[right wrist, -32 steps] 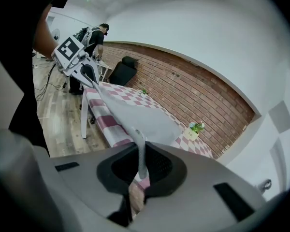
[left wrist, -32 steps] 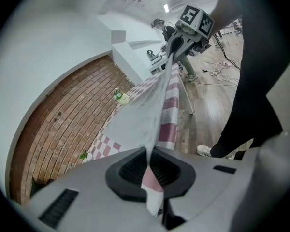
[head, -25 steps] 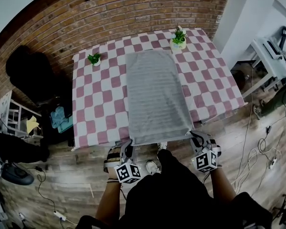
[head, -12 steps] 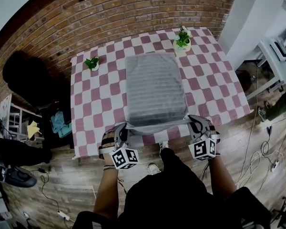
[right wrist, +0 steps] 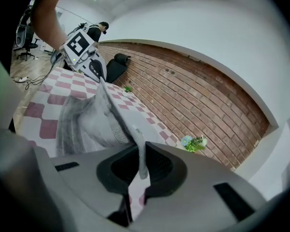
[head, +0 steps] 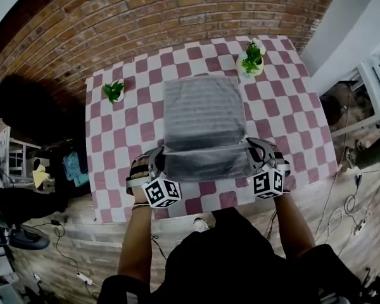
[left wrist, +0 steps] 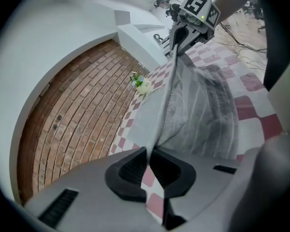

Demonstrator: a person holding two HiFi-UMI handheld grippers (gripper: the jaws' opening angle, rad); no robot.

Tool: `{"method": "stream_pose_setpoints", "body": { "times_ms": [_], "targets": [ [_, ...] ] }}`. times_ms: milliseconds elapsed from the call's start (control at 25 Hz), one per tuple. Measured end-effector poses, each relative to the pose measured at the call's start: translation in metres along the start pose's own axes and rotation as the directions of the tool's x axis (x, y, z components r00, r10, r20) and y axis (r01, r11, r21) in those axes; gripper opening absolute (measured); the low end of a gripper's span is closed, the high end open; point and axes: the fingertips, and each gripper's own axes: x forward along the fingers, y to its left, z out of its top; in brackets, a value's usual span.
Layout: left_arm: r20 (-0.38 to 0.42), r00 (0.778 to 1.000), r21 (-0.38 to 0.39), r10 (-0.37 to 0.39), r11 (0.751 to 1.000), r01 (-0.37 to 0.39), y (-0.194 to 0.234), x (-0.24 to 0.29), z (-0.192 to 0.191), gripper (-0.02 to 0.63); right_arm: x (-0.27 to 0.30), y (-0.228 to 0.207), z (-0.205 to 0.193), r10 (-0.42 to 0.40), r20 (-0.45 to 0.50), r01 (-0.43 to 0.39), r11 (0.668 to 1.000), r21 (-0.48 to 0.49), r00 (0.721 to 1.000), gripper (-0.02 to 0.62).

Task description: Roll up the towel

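A grey striped towel (head: 202, 116) lies lengthwise on the red-and-white checked table (head: 120, 144). Its near end is lifted and folded back over itself, stretched taut between my two grippers. My left gripper (head: 159, 164) is shut on the towel's near left corner (left wrist: 157, 134). My right gripper (head: 256, 154) is shut on the near right corner (right wrist: 137, 144). In the left gripper view the lifted edge runs across to the right gripper (left wrist: 181, 33). In the right gripper view it runs to the left gripper (right wrist: 97, 69).
A small green plant (head: 113, 91) stands at the table's far left and a flowering plant in a pale pot (head: 252, 59) at the far right. A brick wall (head: 152, 24) rises behind the table. Cables (head: 351, 208) lie on the wooden floor at the right.
Both grippers have carried the towel's near edge up from the table's front edge and away from me, over the towel. The visible flat part of the towel has grown shorter.
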Motion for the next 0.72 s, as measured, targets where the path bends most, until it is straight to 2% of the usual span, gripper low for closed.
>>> {"method": "stream_pose_setpoints", "body": {
  "times_ms": [440, 720],
  "targets": [
    [-0.077, 0.995, 0.027, -0.066, 0.997, 0.068, 0.049, 0.119, 0.002, 0.02, 0.117, -0.04, -0.03, 0.087, -0.055, -0.089, 0.996, -0.031, 0.995, 0.014],
    [-0.115, 0.991, 0.016, -0.061, 0.998, 0.063, 0.082, 0.179, 0.004, 0.02, 0.177, -0.072, -0.035, 0.037, -0.095, -0.043, 0.997, -0.058, 0.995, 0.014]
  ]
}}
